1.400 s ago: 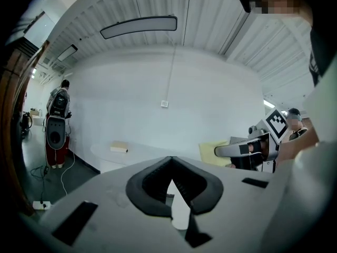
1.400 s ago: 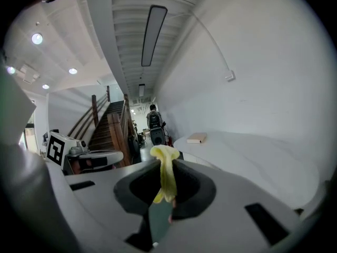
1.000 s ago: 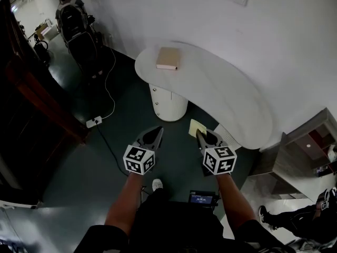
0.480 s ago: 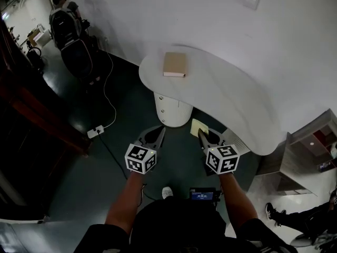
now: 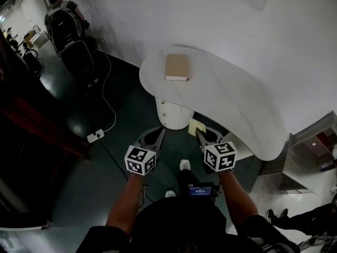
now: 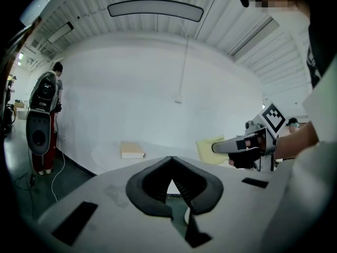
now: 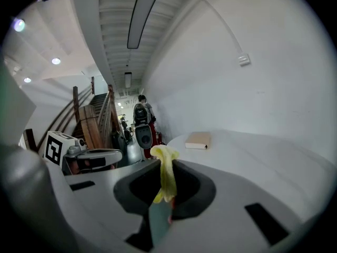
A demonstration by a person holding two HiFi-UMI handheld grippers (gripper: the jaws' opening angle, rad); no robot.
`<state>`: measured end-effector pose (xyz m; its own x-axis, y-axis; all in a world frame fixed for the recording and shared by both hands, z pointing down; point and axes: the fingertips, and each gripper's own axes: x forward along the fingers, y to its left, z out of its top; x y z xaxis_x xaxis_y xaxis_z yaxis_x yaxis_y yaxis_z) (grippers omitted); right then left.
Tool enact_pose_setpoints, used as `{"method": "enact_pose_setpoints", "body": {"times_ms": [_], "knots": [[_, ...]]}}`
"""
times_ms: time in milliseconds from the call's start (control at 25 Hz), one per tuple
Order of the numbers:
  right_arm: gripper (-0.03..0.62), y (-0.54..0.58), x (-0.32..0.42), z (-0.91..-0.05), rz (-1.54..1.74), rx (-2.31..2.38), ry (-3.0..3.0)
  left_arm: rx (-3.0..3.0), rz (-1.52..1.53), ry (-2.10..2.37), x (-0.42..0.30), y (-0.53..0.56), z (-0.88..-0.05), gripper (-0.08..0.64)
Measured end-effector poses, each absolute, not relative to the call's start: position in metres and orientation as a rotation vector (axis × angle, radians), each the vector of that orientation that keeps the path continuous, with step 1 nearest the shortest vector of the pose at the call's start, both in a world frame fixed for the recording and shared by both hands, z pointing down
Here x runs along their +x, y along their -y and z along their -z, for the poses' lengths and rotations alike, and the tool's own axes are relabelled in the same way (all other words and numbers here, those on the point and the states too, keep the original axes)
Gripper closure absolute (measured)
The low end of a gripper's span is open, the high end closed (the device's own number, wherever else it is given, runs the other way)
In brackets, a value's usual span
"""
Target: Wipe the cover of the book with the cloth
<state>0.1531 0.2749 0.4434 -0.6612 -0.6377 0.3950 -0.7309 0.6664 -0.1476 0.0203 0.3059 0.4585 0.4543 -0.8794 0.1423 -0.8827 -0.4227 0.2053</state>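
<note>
The tan book (image 5: 177,67) was seen lying flat near the far end of the curved white table (image 5: 237,109), well apart from both grippers. The right gripper (image 5: 199,134) was held just off the table's near edge, its jaws clamped on a yellow cloth (image 7: 165,167) that stood up from between them. The left gripper (image 5: 159,132) was held beside it, off the table, its jaws brought together on nothing. Beyond the table's far end a person (image 5: 62,20) with a backpack was seen, apparently beside a dark machine, though that corner was dim.
</note>
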Motion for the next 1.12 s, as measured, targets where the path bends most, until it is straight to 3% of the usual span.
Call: {"method": "enact_pose_setpoints", "body": {"times_ms": [360, 1120], "knots": [[0.505, -0.202, 0.122, -0.461, -0.335, 1.006, 2.563, 2.432, -0.052, 1.542, -0.001, -0.229, -0.475, 0.558], [0.505, 0.058, 0.086, -0.467, -0.47, 0.952, 2.574, 2.378, -0.125, 1.584, -0.037, 0.028, -0.476, 0.558]]}}
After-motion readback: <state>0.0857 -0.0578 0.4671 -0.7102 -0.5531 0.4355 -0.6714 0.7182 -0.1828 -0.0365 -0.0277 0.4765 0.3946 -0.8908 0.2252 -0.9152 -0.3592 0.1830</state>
